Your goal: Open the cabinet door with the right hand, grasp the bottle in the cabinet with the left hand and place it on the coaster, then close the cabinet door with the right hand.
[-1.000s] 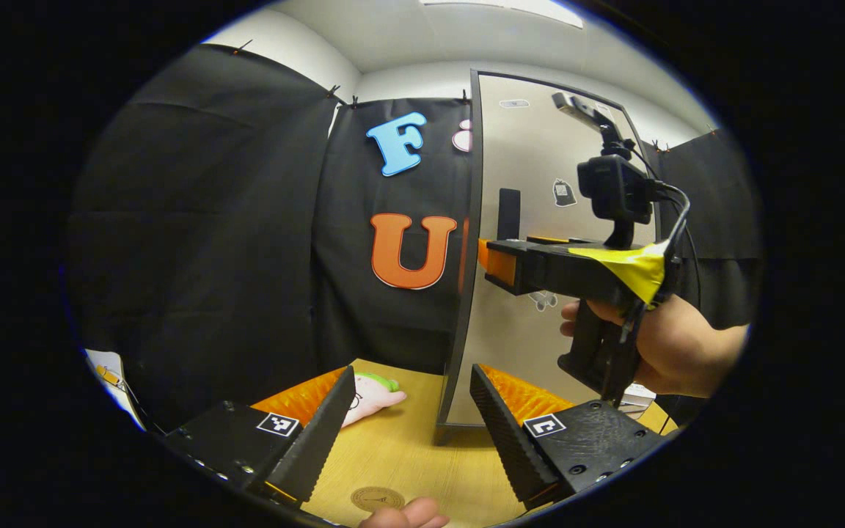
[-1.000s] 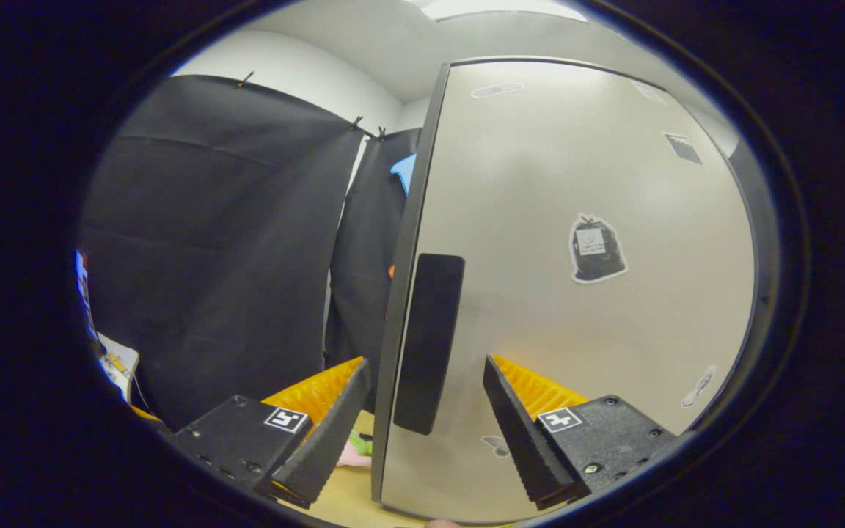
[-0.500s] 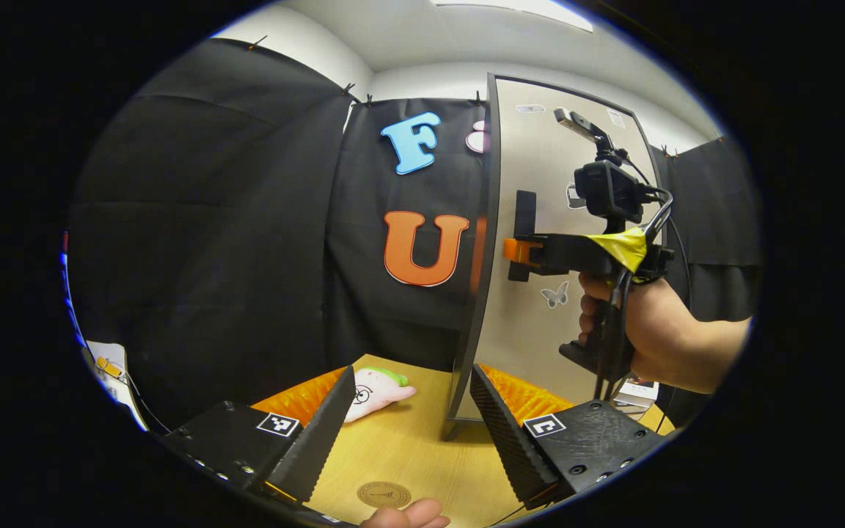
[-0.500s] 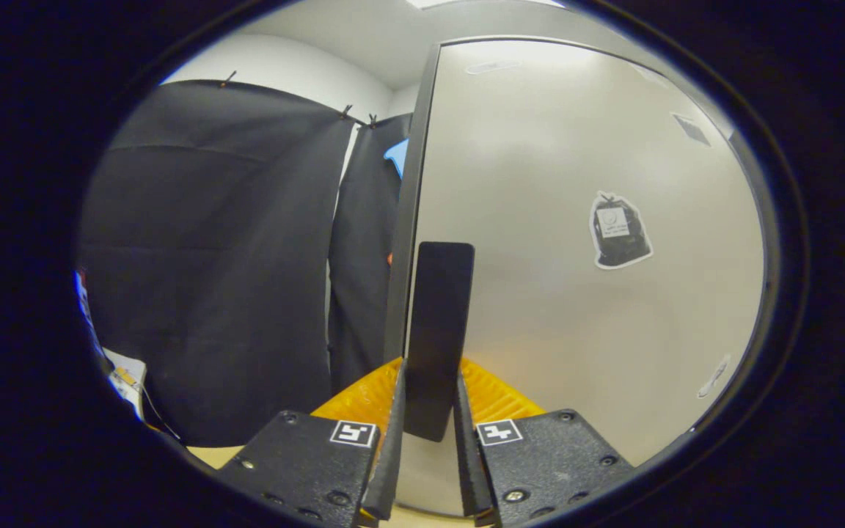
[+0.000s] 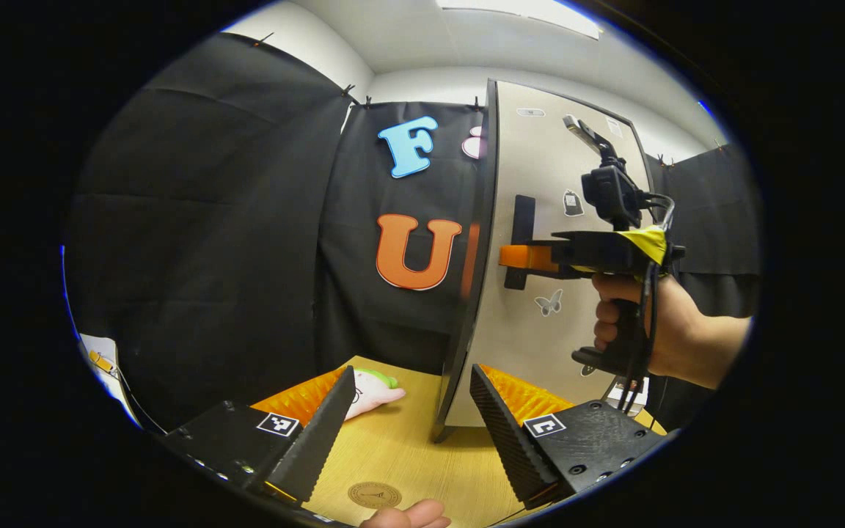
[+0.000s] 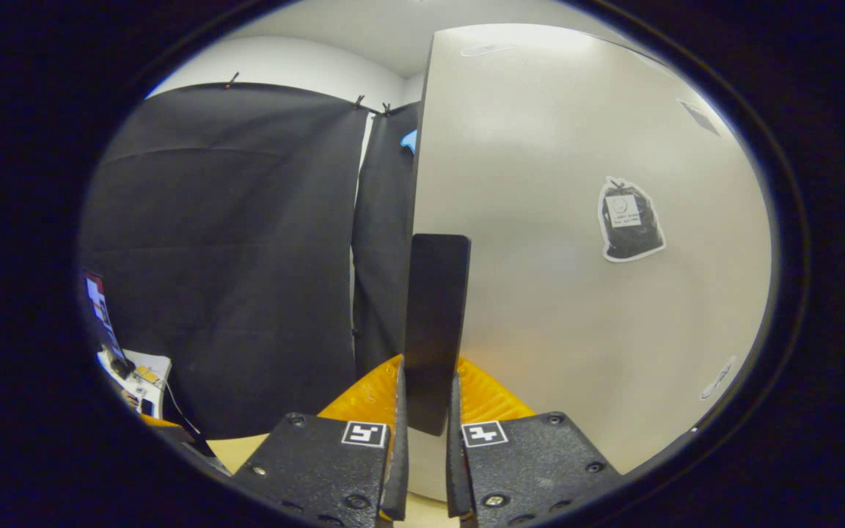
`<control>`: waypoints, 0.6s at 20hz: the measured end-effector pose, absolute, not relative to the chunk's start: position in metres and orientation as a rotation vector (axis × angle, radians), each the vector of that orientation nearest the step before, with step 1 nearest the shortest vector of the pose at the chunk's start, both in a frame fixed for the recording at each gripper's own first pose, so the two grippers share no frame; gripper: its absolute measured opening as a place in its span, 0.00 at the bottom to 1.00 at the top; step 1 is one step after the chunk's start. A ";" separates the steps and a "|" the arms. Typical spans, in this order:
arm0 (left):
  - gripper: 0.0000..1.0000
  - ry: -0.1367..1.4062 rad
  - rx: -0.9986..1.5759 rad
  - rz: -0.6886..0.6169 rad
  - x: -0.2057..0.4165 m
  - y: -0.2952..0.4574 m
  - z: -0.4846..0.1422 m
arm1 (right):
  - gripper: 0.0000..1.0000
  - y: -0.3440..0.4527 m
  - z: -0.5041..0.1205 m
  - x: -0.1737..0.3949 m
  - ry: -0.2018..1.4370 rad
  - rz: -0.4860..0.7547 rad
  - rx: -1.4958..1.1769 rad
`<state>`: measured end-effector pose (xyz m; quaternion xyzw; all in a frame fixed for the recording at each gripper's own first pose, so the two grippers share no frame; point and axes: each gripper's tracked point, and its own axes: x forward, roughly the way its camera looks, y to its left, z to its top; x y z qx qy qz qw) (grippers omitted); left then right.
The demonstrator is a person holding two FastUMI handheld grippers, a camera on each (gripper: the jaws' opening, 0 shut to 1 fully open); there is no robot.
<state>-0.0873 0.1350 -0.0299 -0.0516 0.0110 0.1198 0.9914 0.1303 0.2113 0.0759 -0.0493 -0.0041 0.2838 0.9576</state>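
Note:
The pale cabinet door [image 5: 547, 183] stands upright on the wooden table, and I see its dark left edge. In the left gripper view my right gripper [image 5: 514, 257], held by a hand [image 5: 657, 330], clamps the door's black vertical handle [image 5: 522, 213]. In the right gripper view the handle [image 6: 433, 315] sits between both fingers of my right gripper [image 6: 426, 440], which is shut on it, with the door [image 6: 576, 308] just behind. My left gripper [image 5: 411, 433] hovers open over the table with nothing in it. A round brown coaster [image 5: 375, 495] lies just below its fingers.
A pink and green plush toy [image 5: 372, 392] lies on the wooden table [image 5: 408, 447] left of the door's foot. A fingertip [image 5: 404, 515] shows at the bottom edge by the coaster. Black cloth walls stand behind and to the left. Some papers [image 6: 140, 367] lie far left.
My right gripper moved up to the handle and shut on it. The door's angle has shifted slightly since. My left gripper has stayed open above the coaster.

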 end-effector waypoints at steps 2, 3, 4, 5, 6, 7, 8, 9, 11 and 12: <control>0.95 0.010 -0.110 0.237 -0.089 0.135 -0.026 | 0.24 0.211 0.075 0.128 0.001 0.587 -0.094; 0.95 0.007 -0.112 0.233 -0.090 0.134 -0.026 | 0.24 0.209 0.073 0.126 0.005 0.595 -0.096; 0.95 0.007 -0.114 0.227 -0.090 0.133 -0.027 | 0.24 0.207 0.072 0.123 0.010 0.604 -0.102; 0.95 0.007 -0.113 0.223 -0.090 0.132 -0.028 | 0.24 0.205 0.071 0.120 0.016 0.613 -0.106; 0.95 0.005 -0.110 0.217 -0.089 0.132 -0.028 | 0.24 0.203 0.071 0.116 0.023 0.624 -0.107; 0.95 0.004 -0.107 0.210 -0.089 0.131 -0.027 | 0.24 0.202 0.070 0.111 0.028 0.634 -0.106; 0.95 0.005 -0.102 0.203 -0.089 0.132 -0.029 | 0.24 0.199 0.070 0.106 0.032 0.641 -0.108; 0.95 0.010 -0.097 0.197 -0.089 0.131 -0.030 | 0.24 0.197 0.069 0.105 0.037 0.645 -0.108; 0.95 0.020 -0.091 0.186 -0.090 0.131 -0.031 | 0.24 0.192 0.067 0.100 0.053 0.658 -0.127; 0.95 0.027 -0.093 0.180 -0.090 0.130 -0.033 | 0.24 0.188 0.067 0.098 0.061 0.667 -0.133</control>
